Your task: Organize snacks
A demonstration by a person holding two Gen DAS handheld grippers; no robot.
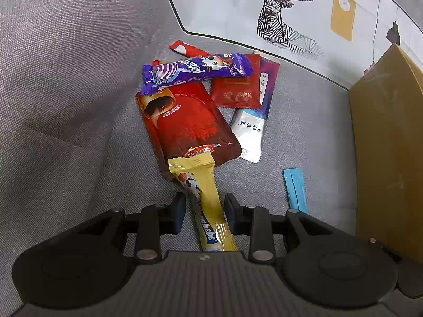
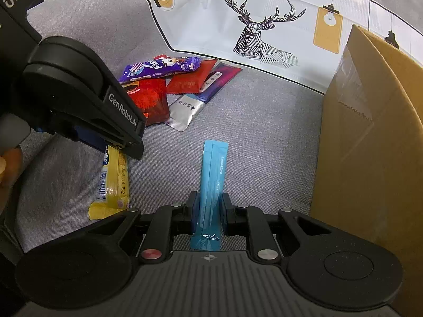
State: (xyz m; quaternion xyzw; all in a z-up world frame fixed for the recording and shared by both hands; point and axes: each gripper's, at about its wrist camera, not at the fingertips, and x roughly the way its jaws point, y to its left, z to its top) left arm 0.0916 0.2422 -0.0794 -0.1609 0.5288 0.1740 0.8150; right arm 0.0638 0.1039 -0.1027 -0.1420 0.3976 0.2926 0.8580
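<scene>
My left gripper (image 1: 204,211) is open, its jaws on either side of a yellow snack stick (image 1: 206,198) without touching it; the stick lies on the grey sofa. From the right wrist view the left gripper (image 2: 124,148) sits over the same yellow stick (image 2: 113,185). My right gripper (image 2: 208,206) is shut on a light blue sachet (image 2: 212,182), which also shows in the left wrist view (image 1: 296,189). A pile lies further back: a purple candy bar (image 1: 195,71), a large red pouch (image 1: 185,124), a small red packet (image 1: 238,82) and a purple-and-silver sachet (image 1: 256,121).
A cardboard box (image 2: 370,145) stands at the right, close to my right gripper. A white cushion with a deer print (image 2: 259,34) leans at the back. The grey sofa fabric (image 1: 66,105) spreads to the left.
</scene>
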